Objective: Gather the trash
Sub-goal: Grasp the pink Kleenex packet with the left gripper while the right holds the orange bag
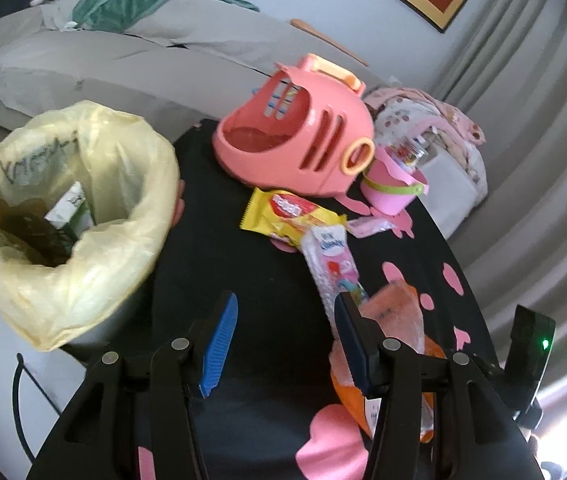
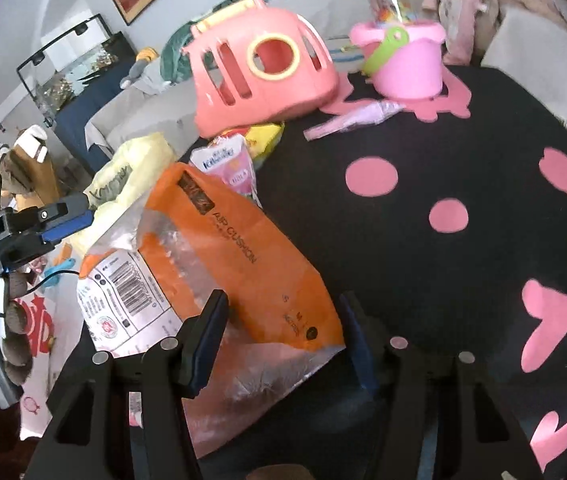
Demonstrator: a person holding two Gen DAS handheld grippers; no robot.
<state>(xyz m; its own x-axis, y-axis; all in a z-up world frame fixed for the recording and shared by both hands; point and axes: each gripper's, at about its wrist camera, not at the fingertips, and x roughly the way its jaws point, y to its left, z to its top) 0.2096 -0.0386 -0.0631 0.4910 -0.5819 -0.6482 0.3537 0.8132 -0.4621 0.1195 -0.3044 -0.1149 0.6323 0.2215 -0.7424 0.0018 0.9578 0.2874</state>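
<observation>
Though unclamped, orange bag [image 2: 243, 264] between jaws (right).

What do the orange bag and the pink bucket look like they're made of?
The orange bag looks like thin plastic film: glossy, crinkled, with a see-through panel and printed label. The pink bucket looks like rigid moulded plastic, smooth with a soft sheen and a thick rolled rim.

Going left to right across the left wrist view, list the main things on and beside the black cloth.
Lined trash bin → yellow snack wrapper → pink toy basket → pink toy bucket. The white-and-pink wrapper and the orange bag overlap these in the order, so they are left out.
</observation>
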